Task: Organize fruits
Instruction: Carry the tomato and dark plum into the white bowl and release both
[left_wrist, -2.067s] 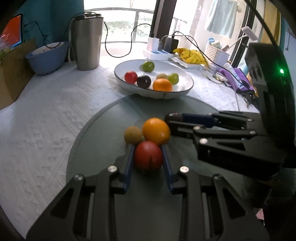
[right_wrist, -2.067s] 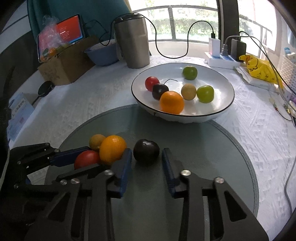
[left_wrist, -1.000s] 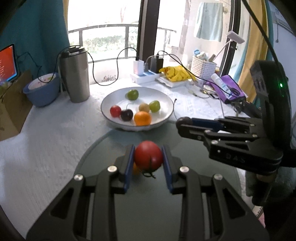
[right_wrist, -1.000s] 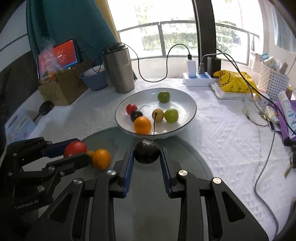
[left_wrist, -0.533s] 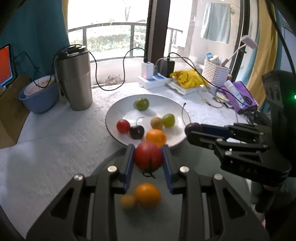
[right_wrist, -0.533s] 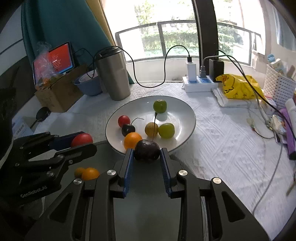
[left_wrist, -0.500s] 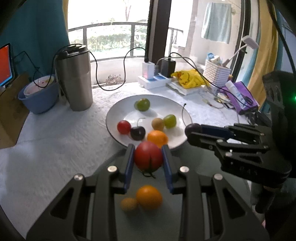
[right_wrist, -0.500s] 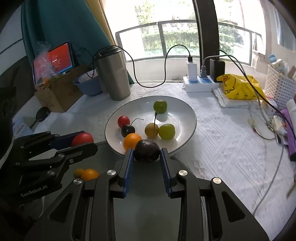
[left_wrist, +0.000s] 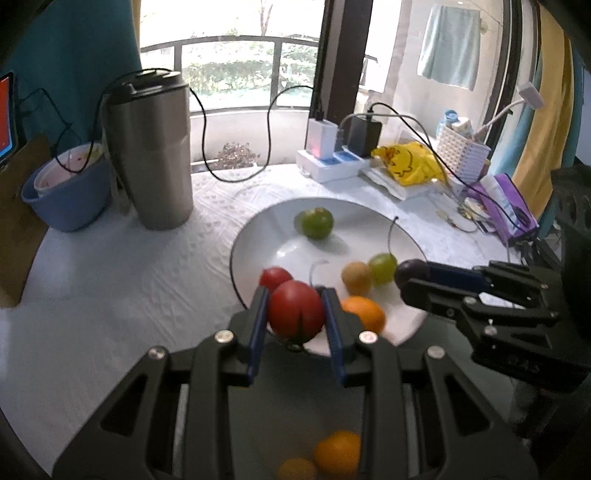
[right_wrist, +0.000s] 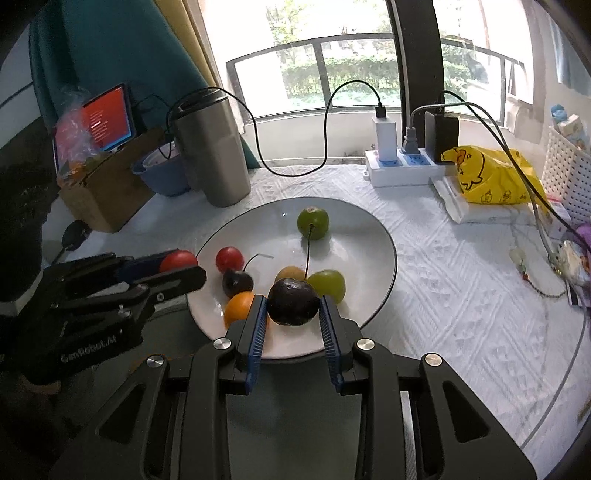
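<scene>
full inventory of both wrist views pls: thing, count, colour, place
plate: 1, white with dark rim, centre of table
fruit on plate: 6; red, dark cherry, orange, tan, two green
fruit on mat: 2, orange and tan, near edge of left view
mat: 1, grey, round, under plate's near edge
tumbler: 1, steel, behind plate
bowl: 1, blue, left of tumbler
power strip: 1, white, by window
bag: 1, yellow, right rear
basket: 1, white, far right
box: 1, brown, left
left gripper: shut on tomato, red
right gripper: shut on plum, dark
</scene>
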